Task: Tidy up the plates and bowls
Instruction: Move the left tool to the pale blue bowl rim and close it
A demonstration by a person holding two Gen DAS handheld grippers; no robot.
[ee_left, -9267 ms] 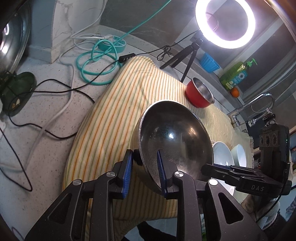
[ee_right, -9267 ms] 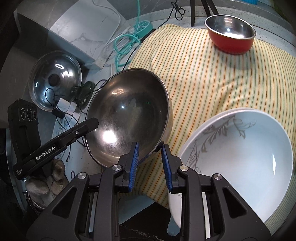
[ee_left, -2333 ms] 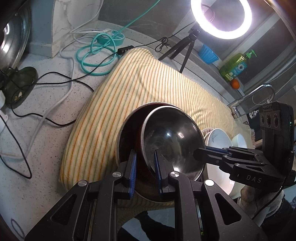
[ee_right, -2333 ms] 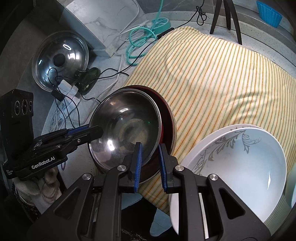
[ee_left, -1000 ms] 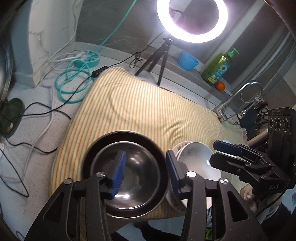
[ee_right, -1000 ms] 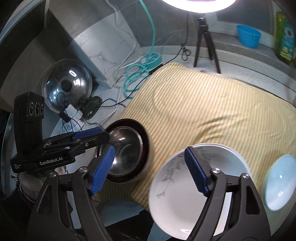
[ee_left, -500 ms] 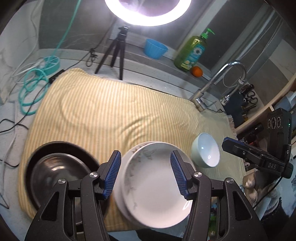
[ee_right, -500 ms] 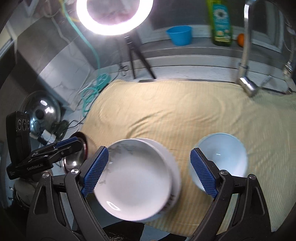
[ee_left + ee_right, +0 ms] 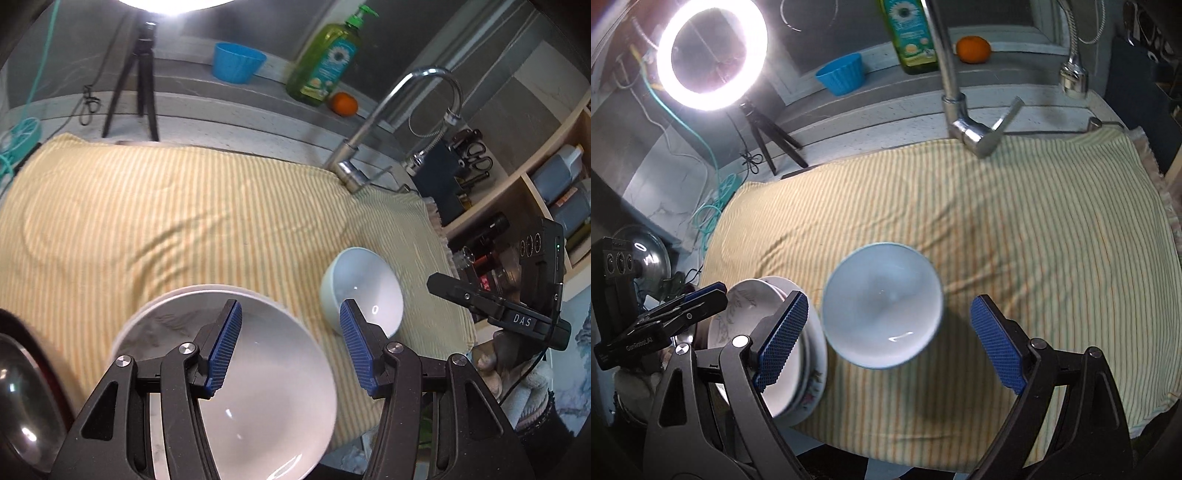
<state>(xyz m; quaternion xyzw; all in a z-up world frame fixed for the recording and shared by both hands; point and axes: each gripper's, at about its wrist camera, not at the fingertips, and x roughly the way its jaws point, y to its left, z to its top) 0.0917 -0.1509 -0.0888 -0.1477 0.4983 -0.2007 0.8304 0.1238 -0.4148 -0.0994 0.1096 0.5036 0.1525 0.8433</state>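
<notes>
On the yellow striped cloth (image 9: 1015, 221), a pale blue ceramic bowl (image 9: 882, 306) sits just right of the stacked white floral plates (image 9: 798, 373) — left gripper (image 9: 290, 347) and right gripper (image 9: 890, 343) both released, jaws spread, empty.

A striped yellow cloth (image 9: 1015, 221) covers the counter. Along the back ledge stand a ring light (image 9: 711, 55) on its tripod, 1 blue cup (image 9: 239, 62), a green soap bottle (image 9: 327, 61), an orange (image 9: 344, 103) and the faucet (image 9: 399, 110).

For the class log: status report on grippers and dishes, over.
Left gripper open over white plates. Right gripper open, empty, above small white bowl on striped cloth. Nothing in the way.
</notes>
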